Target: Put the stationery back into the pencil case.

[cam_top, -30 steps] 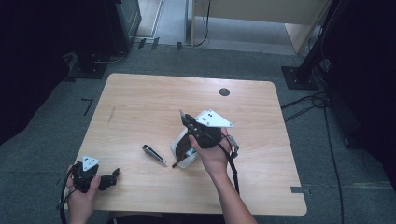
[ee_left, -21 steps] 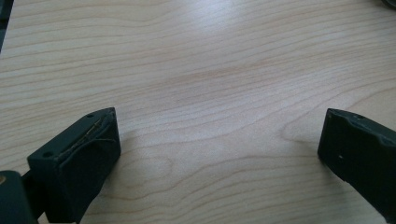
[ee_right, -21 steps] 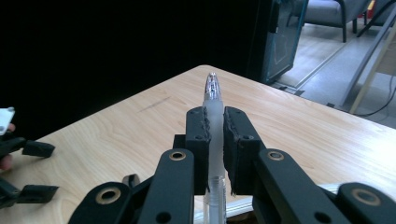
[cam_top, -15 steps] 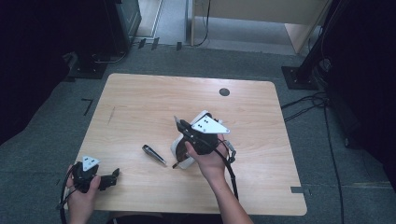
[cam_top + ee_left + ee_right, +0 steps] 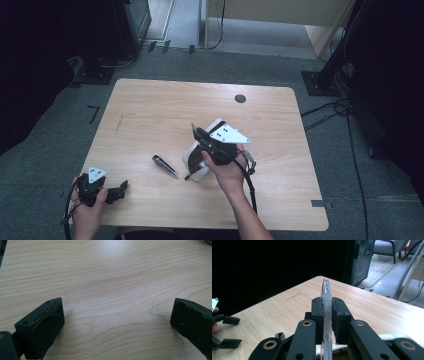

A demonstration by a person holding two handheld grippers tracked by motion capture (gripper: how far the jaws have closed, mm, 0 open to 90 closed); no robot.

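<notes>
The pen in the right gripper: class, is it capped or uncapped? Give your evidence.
Uncapped. In the right gripper view the pen is clamped in the right gripper with its bare tip showing; a dark cap-like piece lies apart on the table.

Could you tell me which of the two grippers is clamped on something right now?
The right gripper: its jaws pinch a frosted pen, while the left gripper stands wide open above bare wood.

Your worktop point(image 5: 150, 115) is pale wood with rounded corners and a dark round grommet point(image 5: 240, 98) near its far edge. It stands on grey carpet point(image 5: 345, 165). Beyond its far left corner you have a dark cabinet point(image 5: 135, 20); cables point(image 5: 330, 107) trail over the floor to your right. In the right gripper view a grey chair point(image 5: 387, 247) sits on a lighter, lit floor, and the room's left side is dark.
</notes>
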